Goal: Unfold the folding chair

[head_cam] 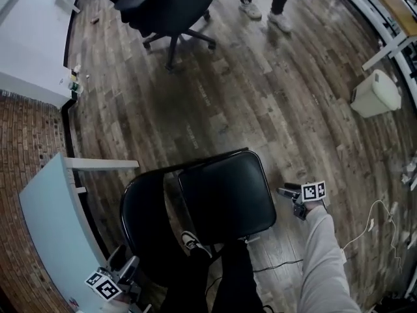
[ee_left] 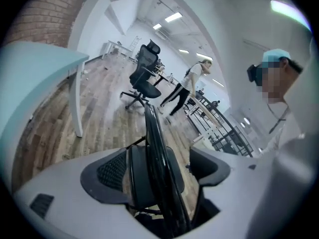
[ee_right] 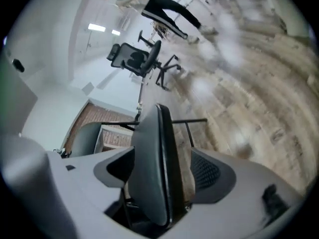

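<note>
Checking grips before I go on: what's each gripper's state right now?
Left gripper: open, jaws astride the folding chair's backrest, not gripping.
Right gripper: open, jaws astride the chair's seat, not gripping.

Open wooden floor (head_cam: 273,96) stretches far and right of the folding chair (head_cam: 228,197). The desk (head_cam: 45,227) and brick wall (head_cam: 26,135) crowd its left side, and an office chair (head_cam: 172,8) stands on the far floor.

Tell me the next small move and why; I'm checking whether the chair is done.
Probably draw the left tongs and right tongs back off the black padded metal folding chair: its seat already lies open, and both tongs stand open around its edges, gripping nothing.
</note>
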### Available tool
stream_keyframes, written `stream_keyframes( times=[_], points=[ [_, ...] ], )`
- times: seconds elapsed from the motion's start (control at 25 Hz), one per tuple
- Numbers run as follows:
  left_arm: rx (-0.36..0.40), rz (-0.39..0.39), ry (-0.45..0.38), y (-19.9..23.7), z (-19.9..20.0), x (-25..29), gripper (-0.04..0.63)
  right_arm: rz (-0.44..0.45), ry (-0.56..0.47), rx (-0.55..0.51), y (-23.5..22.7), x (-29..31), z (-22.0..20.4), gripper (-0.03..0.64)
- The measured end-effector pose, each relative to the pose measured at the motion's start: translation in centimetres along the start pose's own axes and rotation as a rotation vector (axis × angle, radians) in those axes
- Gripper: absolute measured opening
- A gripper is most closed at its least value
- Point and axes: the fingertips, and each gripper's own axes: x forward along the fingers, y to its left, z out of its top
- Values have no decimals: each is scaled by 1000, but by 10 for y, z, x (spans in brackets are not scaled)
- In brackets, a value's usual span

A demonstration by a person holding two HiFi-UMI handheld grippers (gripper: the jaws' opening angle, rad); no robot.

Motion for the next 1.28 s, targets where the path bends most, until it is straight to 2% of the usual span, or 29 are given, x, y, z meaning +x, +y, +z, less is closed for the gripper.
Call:
stream_keyframes(
  times=[0.08, 0.12, 0.16, 0.24, 0.32, 0.44, 0.56, 0.72, 0.88, 1.12, 1.2, 1.24, 1.28],
  points=[
    [-18, 59, -26, -3, 16, -33, 379, -17, -79, -60, 52, -34, 11, 334],
    [-14, 59, -34, -12, 29, -49, 379, -10, -104, -90, 88, -46, 13, 334],
    [4, 27, -52, -27, 46, -54, 379, 5, -125, -123, 127, -56, 23, 334],
    [62, -87, -117, -64, 82, -38, 379, 30, -159, -225, 197, -74, 63, 333],
    [120, -166, -158, -96, 102, -39, 379, 43, -169, -333, 263, -85, 78, 333],
    [155, -219, -203, -134, 115, -69, 380, 96, -184, -434, 377, -103, 70, 334],
    [189, -269, -256, -168, 132, -99, 385, 139, -215, -531, 471, -123, 74, 333],
    [283, -322, -346, -208, 162, -133, 385, 167, -268, -642, 570, -147, 86, 333],
    [342, -381, -444, -236, 196, -168, 383, 167, -340, -719, 658, -168, 84, 333],
    [478, -484, -523, -267, 223, -212, 380, 109, -518, -848, 771, -192, 67, 333],
    [533, -497, -552, -276, 235, -228, 335, 108, -570, -876, 812, -194, 62, 331],
    [566, -498, -559, -279, 240, -236, 273, 108, -595, -888, 833, -193, 58, 327],
    [599, -497, -563, -281, 245, -244, 181, 107, -622, -900, 852, -192, 53, 302]
  ],
)
